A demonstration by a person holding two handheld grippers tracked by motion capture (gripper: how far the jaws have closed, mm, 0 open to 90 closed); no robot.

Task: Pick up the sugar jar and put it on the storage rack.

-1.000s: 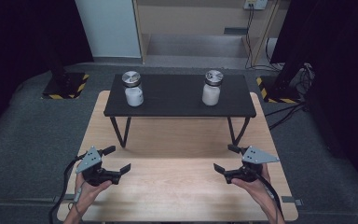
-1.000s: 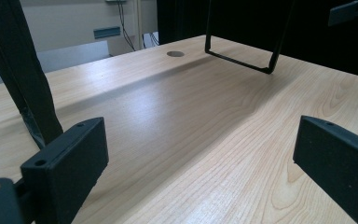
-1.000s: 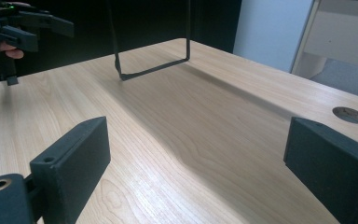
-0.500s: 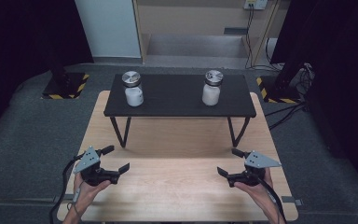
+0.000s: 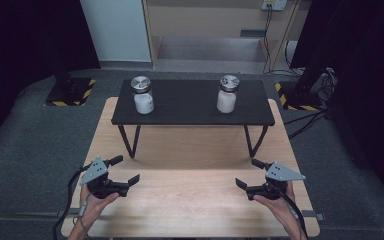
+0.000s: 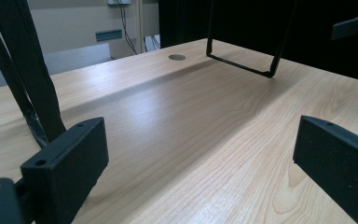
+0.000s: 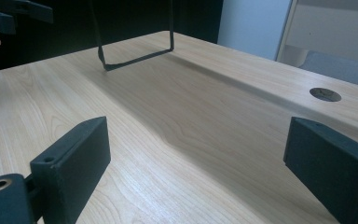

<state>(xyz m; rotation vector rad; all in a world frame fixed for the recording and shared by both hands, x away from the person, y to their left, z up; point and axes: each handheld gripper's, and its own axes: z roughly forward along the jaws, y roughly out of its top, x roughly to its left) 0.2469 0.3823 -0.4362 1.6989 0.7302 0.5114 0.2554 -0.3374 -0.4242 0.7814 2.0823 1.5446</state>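
Now the wooden table (image 5: pixel 190 200) carries the black raised shelf (image 5: pixel 192 117) across its far half, just as in the earlier high views, and nothing on it has shifted. What differs is small: over the last second both hands have drawn slightly back toward the near edge, each by a little.

On the shelf stand two white jars with metal lids, upright and well apart: the left jar (image 5: pixel 143 96) at about eleven o'clock from the table's middle, the right jar (image 5: pixel 227 94) at about one o'clock.

The left gripper (image 5: pixel 125 170) hovers at about seven o'clock, its jaws spread wide with bare wood between them; the left jar lies at twelve o'clock from it, well apart. The right gripper (image 5: pixel 247 173) sits at about five o'clock, jaws likewise spread and holding nothing; the right jar lies at roughly eleven o'clock from it, well apart.
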